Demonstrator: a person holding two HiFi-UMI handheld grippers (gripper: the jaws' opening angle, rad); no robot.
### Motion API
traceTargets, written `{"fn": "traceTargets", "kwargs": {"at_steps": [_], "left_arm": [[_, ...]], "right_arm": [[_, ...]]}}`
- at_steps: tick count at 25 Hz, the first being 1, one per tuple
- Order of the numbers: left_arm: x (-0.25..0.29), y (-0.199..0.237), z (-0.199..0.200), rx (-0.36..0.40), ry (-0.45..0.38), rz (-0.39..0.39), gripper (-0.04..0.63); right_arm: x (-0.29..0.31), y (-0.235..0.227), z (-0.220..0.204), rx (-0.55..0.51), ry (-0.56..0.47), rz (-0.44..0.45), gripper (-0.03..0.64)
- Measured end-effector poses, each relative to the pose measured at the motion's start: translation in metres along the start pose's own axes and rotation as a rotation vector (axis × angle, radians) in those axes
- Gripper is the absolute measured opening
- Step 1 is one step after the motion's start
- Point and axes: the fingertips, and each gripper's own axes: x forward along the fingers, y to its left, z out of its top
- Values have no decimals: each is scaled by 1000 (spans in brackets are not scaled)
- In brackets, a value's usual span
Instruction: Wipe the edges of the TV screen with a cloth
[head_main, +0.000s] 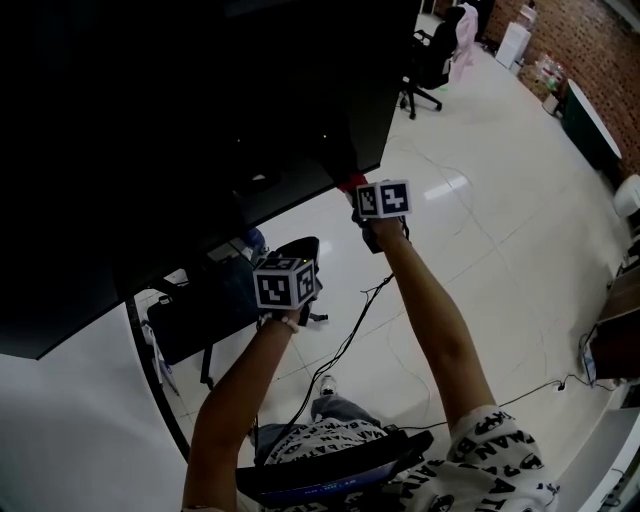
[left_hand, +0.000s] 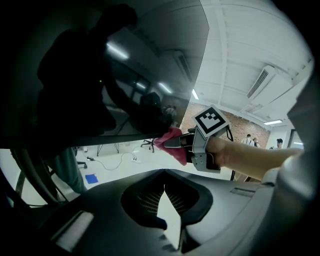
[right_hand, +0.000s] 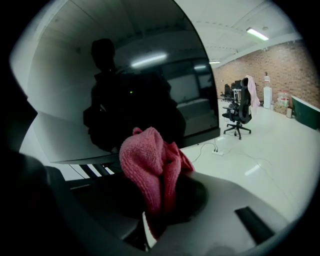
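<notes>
Under the bottom edge of the one TV screen (head_main: 180, 120), we stretch both bare arms out, the right one farther. We hold two tongs. The right tongs (left_hand: 179, 142) squeeze the one pink cloth (right_hand: 150, 160) and press it against the screen's bottom edge near its corner. The left tongs (left_hand: 164, 176) hang lower, apart from the screen, tips together, with nothing in them.

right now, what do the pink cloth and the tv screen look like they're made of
Cloth: soft knitted or terry-like fabric, matte pink; a nubbly weave shows and it bunches in folds.
TV screen: glossy dark panel, glass or plastic unclear; it mirrors ceiling lights and a silhouette.
</notes>
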Motion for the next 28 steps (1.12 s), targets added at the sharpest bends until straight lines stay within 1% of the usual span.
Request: {"fn": "traceTargets", "kwargs": {"at_steps": [8,11,15,17,19,21,24,26,28], "left_arm": [[17,-10,-5,2,22,-37,-6],[23,-18,-3,12,38,-49,-6],[30,-27,7,33,31,-67,-6],[33,-30,12,41,24,-77,-6],[34,-33,13,48,24,-87,-6],[35,-34,11,47,30,-88,-6],[37,-33,8,40,36,-88,-6],[37,-31,6,38,41,-86,-6],[36,-30,5,37,40,-81,-6]], "right_arm": [[-16,-61,13,12,-11,-107,52],[-27,-83,19,62,-46,-140,52],[-38,-95,29,137,-142,-121,52],[-47,-101,40,174,-224,-124,52],[-59,-112,55,248,-320,-130,52],[-66,-118,70,297,-368,-107,52],[-60,-108,79,313,-360,-16,52],[-54,-99,78,348,-356,56,52],[-50,-93,73,377,-351,98,52]]}}
